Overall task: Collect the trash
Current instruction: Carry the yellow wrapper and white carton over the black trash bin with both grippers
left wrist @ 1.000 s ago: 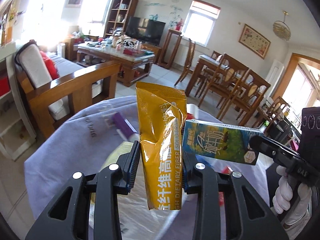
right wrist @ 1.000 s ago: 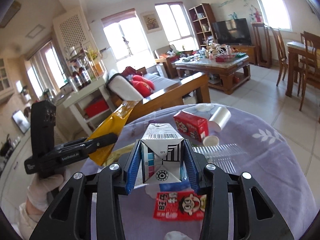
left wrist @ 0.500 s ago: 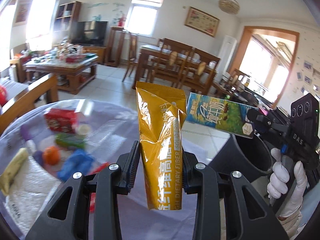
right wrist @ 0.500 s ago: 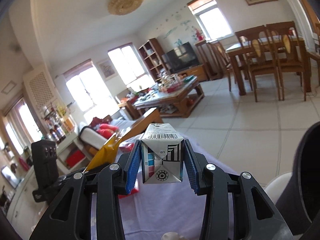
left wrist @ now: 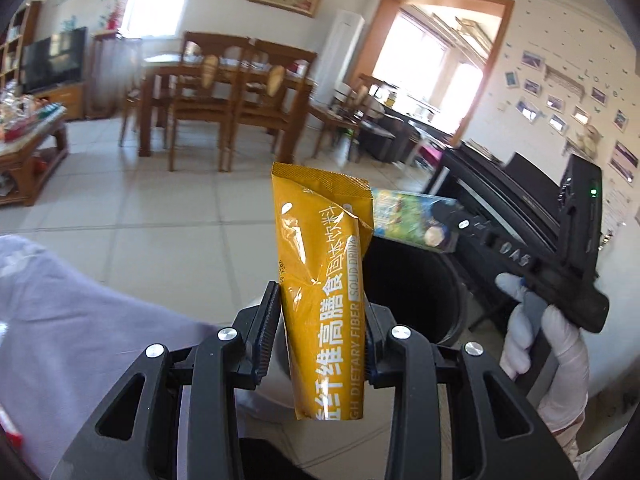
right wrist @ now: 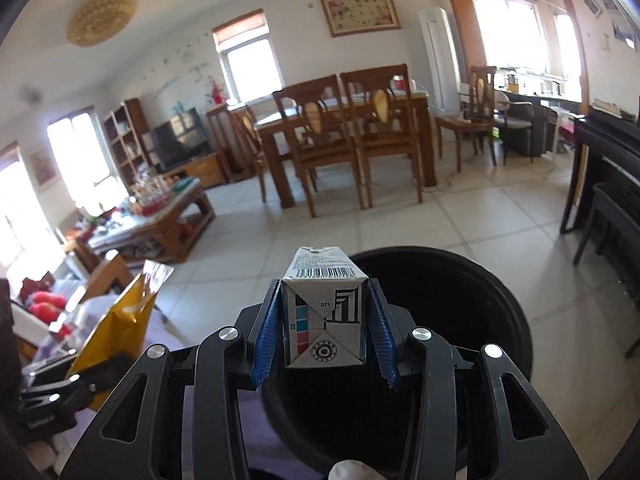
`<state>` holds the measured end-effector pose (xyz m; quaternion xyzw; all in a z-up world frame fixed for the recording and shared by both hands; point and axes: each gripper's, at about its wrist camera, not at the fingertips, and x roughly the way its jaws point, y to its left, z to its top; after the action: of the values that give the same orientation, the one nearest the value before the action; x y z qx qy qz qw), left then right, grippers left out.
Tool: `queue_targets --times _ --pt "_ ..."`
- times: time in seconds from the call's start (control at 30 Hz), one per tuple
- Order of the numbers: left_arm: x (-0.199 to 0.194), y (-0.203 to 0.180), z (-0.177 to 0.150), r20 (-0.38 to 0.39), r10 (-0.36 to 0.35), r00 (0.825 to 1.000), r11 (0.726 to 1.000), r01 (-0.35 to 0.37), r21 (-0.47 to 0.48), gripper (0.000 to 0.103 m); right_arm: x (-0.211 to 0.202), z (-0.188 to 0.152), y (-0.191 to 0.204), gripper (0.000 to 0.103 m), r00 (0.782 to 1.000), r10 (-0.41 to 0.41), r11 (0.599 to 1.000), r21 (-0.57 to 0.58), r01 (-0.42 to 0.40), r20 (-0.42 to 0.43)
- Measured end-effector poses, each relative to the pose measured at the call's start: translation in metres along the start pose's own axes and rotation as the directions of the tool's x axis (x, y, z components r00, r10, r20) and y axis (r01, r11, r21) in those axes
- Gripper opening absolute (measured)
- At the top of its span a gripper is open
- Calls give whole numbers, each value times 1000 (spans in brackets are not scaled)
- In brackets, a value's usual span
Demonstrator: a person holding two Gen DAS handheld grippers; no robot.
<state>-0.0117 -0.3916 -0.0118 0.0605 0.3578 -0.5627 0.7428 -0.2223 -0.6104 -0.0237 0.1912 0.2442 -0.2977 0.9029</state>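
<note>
My left gripper (left wrist: 320, 332) is shut on a yellow drink-powder pouch (left wrist: 324, 280), which stands upright between its pads. A small milk carton (right wrist: 324, 312) is clamped end-on in my right gripper (right wrist: 325, 326). That carton hangs over the mouth of a black trash bin (right wrist: 492, 308) on the floor. In the left wrist view the carton (left wrist: 412, 218) and the right gripper (left wrist: 454, 224) sit just right of the pouch, above the bin (left wrist: 420, 284). The pouch (right wrist: 120, 316) shows at the lower left of the right wrist view, beside the bin.
The purple-clothed table (left wrist: 80, 320) lies at the lower left, next to the bin. A gloved hand (left wrist: 560, 344) holds the right gripper. A dark piano (right wrist: 604, 160) stands right of the bin; a dining table with chairs (right wrist: 344, 132) and a cluttered coffee table (right wrist: 152, 216) stand further off.
Both grippers have swung right, away from the littered tabletop to the black bin. The carton has come over the bin's opening. Pouch and carton stay clamped as before.
</note>
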Motion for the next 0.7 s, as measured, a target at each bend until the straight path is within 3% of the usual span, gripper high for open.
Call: queue_targets --times 0.13,0.3,0.37,0.7 --pt "43 -34 4 -84 -65 994 997 68 31 35 28 -14 -22 42 981 -150 987 -78 141 -121" --pt "86 -53 -1 -182 -104 978 993 112 36 35 74 -25 -54 42 915 -300 951 -156 266 -271" --pt "97 -59 -4 -206 -108 972 992 119 40 35 87 -26 -53 42 899 -318 947 -156 282 -301" --pt "128 -76 -15 -270 -36 962 997 53 55 37 107 -34 -59 43 876 -353 935 -159 316 -329"
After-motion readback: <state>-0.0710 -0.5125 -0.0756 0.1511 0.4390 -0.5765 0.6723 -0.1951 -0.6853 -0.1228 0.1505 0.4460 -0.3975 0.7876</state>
